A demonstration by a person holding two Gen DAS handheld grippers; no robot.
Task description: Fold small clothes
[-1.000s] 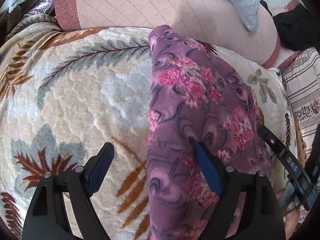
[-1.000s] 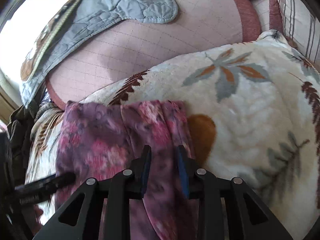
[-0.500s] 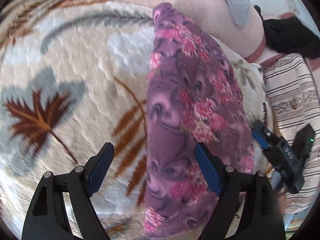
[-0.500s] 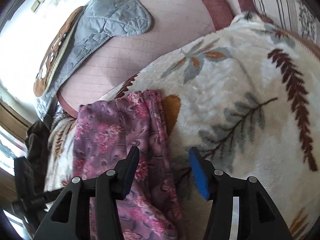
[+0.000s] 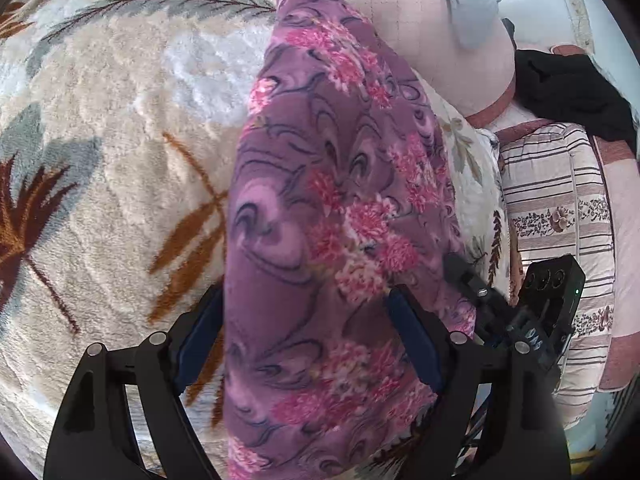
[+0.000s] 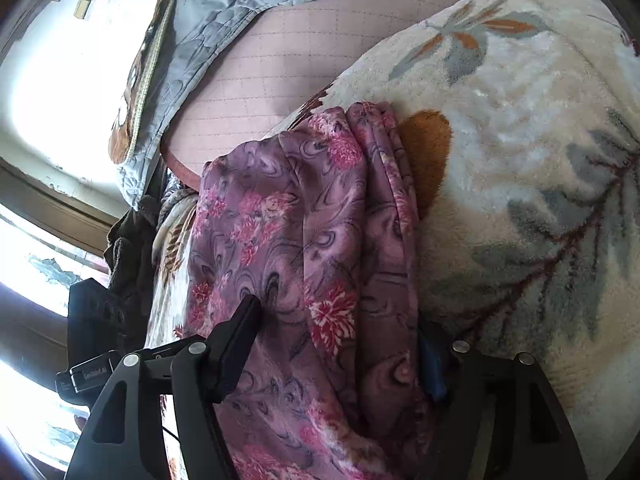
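While one purple flowered garment (image 5: 332,216) lies in a long folded strip down the middle of the left wrist view, the left gripper (image 5: 304,320) straddles its near end, jaws closing: one blue pad sits at the cloth's left edge, the other rests on top of the cloth toward its right side, so the fabric is between them. Whether the pads are pressing on it yet I cannot tell. Under the garment is one plush cream blanket (image 5: 104,152) printed with grey and brown leaves. Beyond it show one pink quilted cover (image 5: 432,24), one grey quilted piece (image 5: 476,4), one black cloth (image 5: 572,92) and one striped cushion (image 5: 556,200). The other gripper's black body pokes in at the lower right, at the garment's right edge.

From the right wrist view, the same single garment (image 6: 320,248) runs away from the camera on the blanket (image 6: 528,152), its layers bunched along the right edge. The right gripper (image 6: 340,344) has its jaws opening and wide apart; the left finger lies on top of the cloth, the right one is down at the cloth's right edge, mostly hidden by fabric. The pink cover (image 6: 320,52) and the grey quilted piece (image 6: 240,8) lie behind.
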